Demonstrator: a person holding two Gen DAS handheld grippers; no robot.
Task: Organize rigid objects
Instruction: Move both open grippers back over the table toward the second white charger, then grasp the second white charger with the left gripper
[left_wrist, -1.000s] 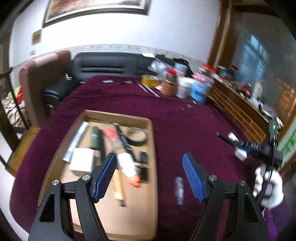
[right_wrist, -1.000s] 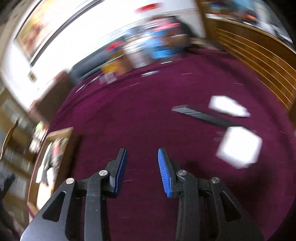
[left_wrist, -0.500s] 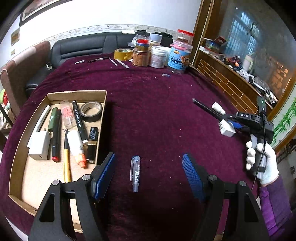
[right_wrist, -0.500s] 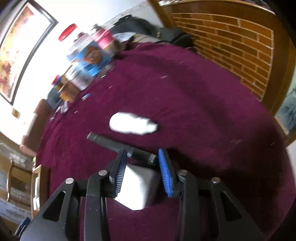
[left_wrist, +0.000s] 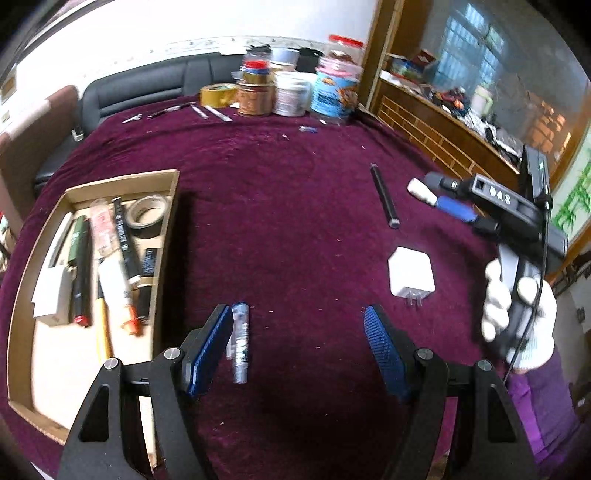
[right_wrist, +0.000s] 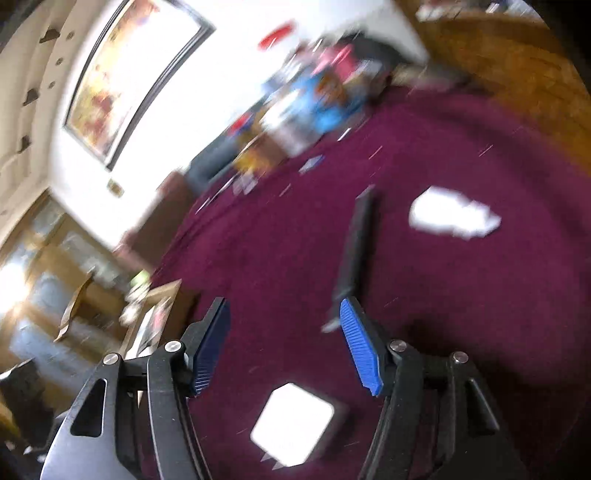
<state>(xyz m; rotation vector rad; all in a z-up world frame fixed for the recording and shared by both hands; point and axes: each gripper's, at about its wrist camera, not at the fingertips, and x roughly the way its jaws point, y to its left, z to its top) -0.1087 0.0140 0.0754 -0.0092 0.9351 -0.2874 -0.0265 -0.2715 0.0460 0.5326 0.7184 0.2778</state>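
Maroon velvet tablecloth (left_wrist: 280, 229) fills both views, sharp from the left wrist and smeared with motion blur from the right. Only the left wrist view shows the cardboard tray (left_wrist: 168, 206) to the left of the left gripper (left_wrist: 295, 347), packed with markers, a glue tube and a roll of tape (left_wrist: 147, 216); the right view catches just its blurred corner. The left view alone also shows the gloved right hand (left_wrist: 517, 314) on the right gripper's handle. The left gripper stands wide open, empty, a clear pen (left_wrist: 239, 341) lying just beside its left finger. The right gripper (right_wrist: 284, 345) is also spread wide, holding nothing. A white charger plug (right_wrist: 293, 428) lies below and between its fingers, prongs toward the camera; a black pen (right_wrist: 354, 251) lies ahead, touching the right finger's tip in the picture; a small white bottle (right_wrist: 452, 218) sits farther ahead to the right.
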